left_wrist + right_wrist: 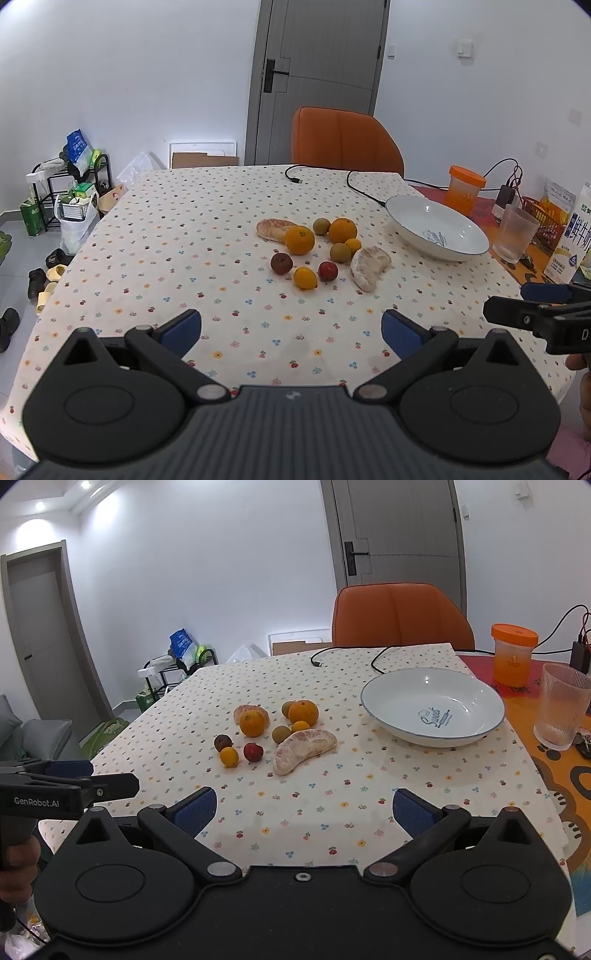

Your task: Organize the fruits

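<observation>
Both grippers (pixel 291 332) (pixel 304 810) spread wide before fruits (pixel 273 734)

Cream tablecloth (pixel 332 812) dotted with tiny red, blue and yellow flowers. On it, bright orange citrus (pixel 303 712), a deep red little fruit (pixel 253 752), and at its nine o'clock a dark maroon one (pixel 223 742). Pale pink pomelo segment (pixel 304 750). At two o'clock, a white bowl (pixel 384 698), thin blue rim, blue lettering inside. Blue finger pads (pixel 195 810) on black.
</observation>
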`<move>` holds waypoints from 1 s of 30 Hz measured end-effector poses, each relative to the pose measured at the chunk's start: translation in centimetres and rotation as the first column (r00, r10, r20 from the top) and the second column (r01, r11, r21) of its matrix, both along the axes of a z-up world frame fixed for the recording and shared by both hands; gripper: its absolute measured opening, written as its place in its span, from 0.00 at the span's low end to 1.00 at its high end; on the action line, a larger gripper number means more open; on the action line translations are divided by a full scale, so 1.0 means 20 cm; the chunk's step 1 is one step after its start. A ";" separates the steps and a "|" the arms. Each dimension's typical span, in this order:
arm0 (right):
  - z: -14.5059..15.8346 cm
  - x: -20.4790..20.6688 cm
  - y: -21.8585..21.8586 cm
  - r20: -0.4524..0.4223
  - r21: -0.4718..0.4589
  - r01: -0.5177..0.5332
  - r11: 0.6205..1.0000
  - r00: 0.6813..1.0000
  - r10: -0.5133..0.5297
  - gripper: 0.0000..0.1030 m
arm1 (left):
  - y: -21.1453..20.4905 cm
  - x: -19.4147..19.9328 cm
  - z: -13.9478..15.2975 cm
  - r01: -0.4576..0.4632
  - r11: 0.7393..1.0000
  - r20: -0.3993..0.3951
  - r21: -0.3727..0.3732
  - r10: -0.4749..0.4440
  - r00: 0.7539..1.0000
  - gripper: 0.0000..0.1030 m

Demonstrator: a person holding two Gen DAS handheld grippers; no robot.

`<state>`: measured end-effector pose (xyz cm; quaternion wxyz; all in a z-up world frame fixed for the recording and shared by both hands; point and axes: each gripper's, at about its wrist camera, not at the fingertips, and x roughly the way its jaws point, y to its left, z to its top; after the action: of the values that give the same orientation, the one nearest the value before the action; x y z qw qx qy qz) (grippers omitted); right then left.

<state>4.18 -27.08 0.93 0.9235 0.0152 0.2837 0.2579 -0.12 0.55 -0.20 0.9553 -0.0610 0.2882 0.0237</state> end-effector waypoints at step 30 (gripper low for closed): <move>-0.03 0.02 -0.01 -0.013 0.005 0.009 1.000 1.000 -0.009 1.00 | 0.03 0.00 -0.01 -0.011 1.000 0.008 -0.020 0.011 1.000 1.00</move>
<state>4.59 -27.28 0.41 0.9227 0.0207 0.2890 0.2543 -0.13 1.21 -0.46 0.9557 -0.0721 0.2843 0.0259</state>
